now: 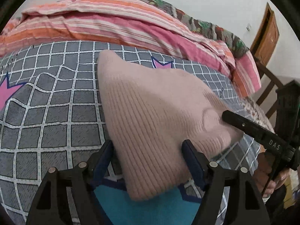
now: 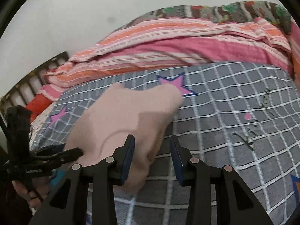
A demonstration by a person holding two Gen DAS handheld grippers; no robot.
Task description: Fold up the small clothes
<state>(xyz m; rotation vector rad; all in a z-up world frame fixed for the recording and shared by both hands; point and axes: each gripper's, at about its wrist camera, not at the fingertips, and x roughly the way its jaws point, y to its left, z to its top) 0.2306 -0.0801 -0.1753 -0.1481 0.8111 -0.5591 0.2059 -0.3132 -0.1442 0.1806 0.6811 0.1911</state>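
Pale pink ribbed knit garment point(image 1: 150, 116) lying folded on the grey bedsheet point(image 1: 46, 116) with white grid lines and pink stars, its near edge between the spread fingers of the left gripper point(image 1: 149, 159), nothing clamped, and its right corner under a finger of the right gripper point(image 2: 152, 159), likewise parted, one pad point(image 2: 128, 159) against the cloth, the other over bare sheet. Farther back, bunched pink-and-orange striped quilt point(image 1: 112, 22) along the white wall point(image 2: 75, 18), brown wooden door point(image 1: 266, 35) at right, dark slatted headboard point(image 2: 28, 78) at left.
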